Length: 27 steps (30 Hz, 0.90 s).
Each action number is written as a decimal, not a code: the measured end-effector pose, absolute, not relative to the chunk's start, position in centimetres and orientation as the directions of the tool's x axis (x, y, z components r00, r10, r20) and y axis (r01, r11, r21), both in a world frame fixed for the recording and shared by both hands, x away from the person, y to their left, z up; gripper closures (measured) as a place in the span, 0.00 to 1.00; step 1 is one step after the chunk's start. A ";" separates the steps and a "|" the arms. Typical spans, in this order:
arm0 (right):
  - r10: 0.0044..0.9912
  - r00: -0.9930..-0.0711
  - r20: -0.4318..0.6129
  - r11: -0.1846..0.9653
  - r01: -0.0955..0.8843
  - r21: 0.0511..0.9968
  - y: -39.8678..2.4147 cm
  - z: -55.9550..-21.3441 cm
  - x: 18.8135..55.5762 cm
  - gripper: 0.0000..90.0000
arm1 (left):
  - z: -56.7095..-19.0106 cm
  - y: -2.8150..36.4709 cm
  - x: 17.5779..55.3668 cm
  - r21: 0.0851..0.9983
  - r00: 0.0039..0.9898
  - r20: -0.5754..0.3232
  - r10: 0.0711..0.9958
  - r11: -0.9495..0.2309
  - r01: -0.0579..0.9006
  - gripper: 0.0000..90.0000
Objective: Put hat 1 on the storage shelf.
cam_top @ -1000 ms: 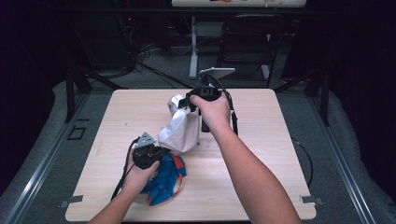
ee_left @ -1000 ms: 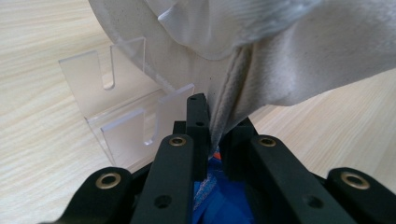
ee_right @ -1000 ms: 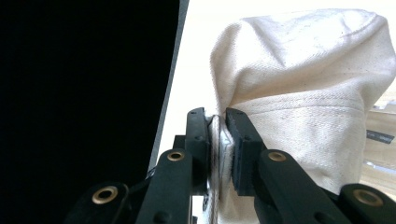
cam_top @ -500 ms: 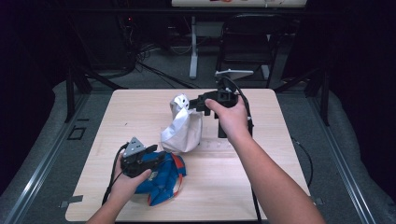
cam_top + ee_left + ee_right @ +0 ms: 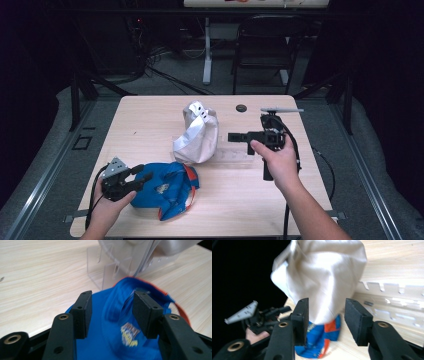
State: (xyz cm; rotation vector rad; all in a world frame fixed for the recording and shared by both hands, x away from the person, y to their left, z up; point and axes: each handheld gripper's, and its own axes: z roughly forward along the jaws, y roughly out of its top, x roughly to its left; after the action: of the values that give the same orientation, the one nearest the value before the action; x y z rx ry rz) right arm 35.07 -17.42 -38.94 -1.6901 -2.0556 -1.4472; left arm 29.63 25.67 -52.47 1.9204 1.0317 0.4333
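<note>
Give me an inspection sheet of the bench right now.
Surface: light wood table, flat, bare at its left.
Job's things: white cap propped on a clear stand; blue cap lies at the near left edge.
Clutter: small dark disc at the far edge.
Grippers: left gripper open over the blue cap; right gripper open, aimed at the white cap, apart from it. Both jaws have just been opening, nothing gripped.
Cables: one trails from each gripper; more on the floor behind.
Surroundings: dark room, chair behind table.
</note>
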 end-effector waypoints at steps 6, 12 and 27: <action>0.747 -0.405 0.527 -0.017 0.781 0.624 -18.4 -42.8 33.0 0.58 | -53.7 27.3 29.4 0.827 0.565 -0.114 0.817 -0.237 0.510 0.58; 0.790 -0.409 0.457 0.012 0.756 0.655 -18.7 -46.1 30.8 0.66 | -54.6 28.5 29.5 0.820 0.556 -0.140 0.820 -0.218 0.529 0.59; 0.789 -0.461 0.407 0.019 0.680 0.733 -18.9 -52.1 28.8 0.62 | -55.7 29.7 29.9 0.795 0.478 -0.100 0.873 -0.218 0.565 0.58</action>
State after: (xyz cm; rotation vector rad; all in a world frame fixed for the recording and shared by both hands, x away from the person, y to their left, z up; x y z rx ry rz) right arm 28.78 -18.94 -52.06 -1.6836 -2.3213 -1.5435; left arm 29.90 29.73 -55.70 1.9096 1.1970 0.4760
